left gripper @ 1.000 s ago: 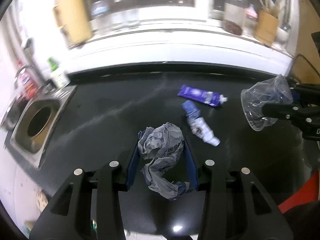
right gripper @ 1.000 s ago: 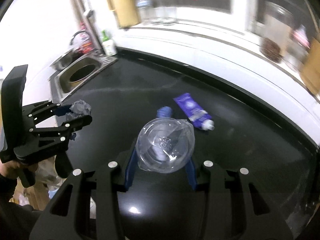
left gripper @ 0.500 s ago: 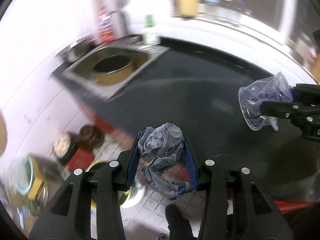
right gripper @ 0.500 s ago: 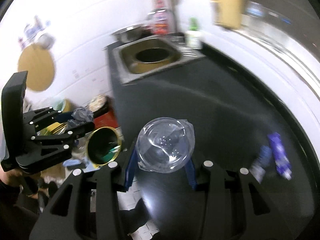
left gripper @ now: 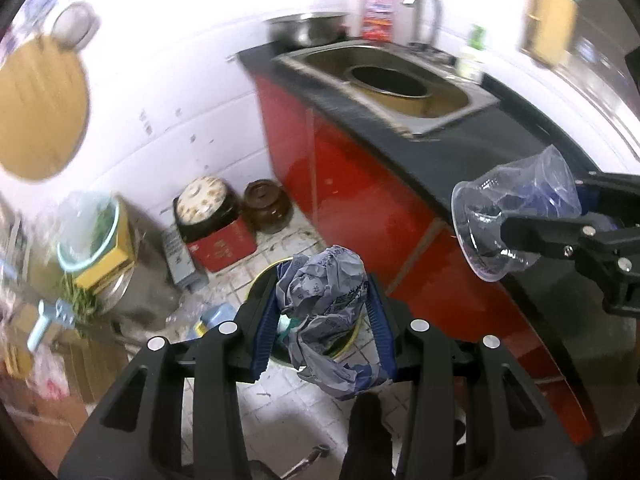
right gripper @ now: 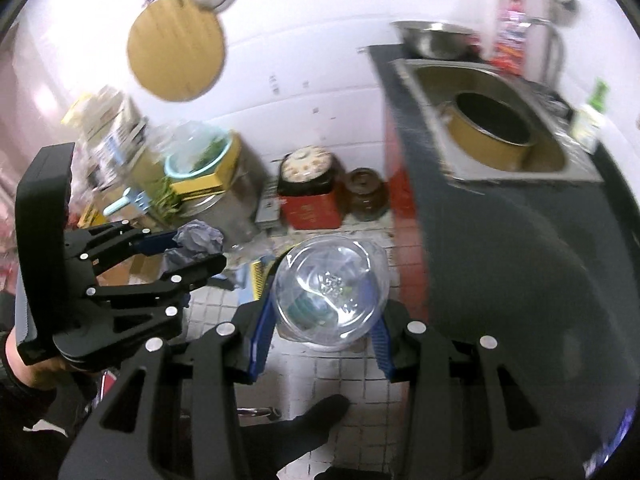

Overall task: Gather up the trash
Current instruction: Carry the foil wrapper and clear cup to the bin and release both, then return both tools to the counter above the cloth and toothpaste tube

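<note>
The left gripper (left gripper: 324,312) clamps a crumpled grey wrapper (left gripper: 326,300) between its blue pads; the dark print on the wrapper is too creased to read. Directly below it on the tiled floor sits a gold-rimmed bin (left gripper: 352,340), mostly hidden behind the wrapper. To its right, the right gripper (right gripper: 322,316) squeezes a clear plastic cup (right gripper: 330,292), mouth toward the camera, with no label visible. Ahead of both grippers a red box (right gripper: 310,210) carries pale lettering, blurred past reading, beside a brown jar (right gripper: 365,197). The black counter (right gripper: 520,264) runs along the right.
</note>
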Available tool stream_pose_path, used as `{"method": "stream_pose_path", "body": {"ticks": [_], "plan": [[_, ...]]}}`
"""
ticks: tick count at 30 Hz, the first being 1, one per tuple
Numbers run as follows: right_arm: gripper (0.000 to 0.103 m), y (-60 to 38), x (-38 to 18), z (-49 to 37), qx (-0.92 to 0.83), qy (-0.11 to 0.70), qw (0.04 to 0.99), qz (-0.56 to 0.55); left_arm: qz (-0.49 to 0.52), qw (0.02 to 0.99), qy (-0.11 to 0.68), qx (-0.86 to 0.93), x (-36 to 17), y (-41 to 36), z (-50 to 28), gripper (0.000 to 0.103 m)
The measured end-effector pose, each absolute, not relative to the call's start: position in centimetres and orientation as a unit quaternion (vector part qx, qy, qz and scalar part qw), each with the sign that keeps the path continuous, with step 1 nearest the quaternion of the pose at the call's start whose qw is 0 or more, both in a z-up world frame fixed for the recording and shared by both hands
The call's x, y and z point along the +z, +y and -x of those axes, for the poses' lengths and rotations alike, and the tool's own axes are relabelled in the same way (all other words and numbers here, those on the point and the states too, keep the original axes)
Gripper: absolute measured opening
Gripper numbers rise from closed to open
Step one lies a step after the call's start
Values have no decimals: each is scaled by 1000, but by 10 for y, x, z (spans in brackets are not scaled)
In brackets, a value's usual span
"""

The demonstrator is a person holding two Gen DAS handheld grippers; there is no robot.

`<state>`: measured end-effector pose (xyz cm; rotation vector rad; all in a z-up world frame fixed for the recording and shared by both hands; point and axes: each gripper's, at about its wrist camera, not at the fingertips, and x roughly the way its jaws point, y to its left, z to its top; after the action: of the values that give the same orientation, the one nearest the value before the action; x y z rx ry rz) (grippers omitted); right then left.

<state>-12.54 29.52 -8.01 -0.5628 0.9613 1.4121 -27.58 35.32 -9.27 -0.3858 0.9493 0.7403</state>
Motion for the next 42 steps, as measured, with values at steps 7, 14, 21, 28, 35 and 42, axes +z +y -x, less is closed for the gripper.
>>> {"method": "stream_pose_path", "body": {"ticks": [7,14,21,28,35,42], "plan": [[42,360,-126,138,620,452,586,262,225,793,431,367,-140,404,294,42],[42,410,-177,140,609,478,568,278,260,778,432,373,-191,433,295,42],[42,434,-204,141,602,489,559,293,271,775,437,366,-218,442,293,42],[51,446,-214,140,593,496,558,302,283,774,435,363,-234,448,294,64],[74,447,-212,136,589,499,560,300,281,771,433,372,-237,451,296,80],[74,419,-196,123,587,505,570,275,275,772,434,375,-225,440,300,80]]}}
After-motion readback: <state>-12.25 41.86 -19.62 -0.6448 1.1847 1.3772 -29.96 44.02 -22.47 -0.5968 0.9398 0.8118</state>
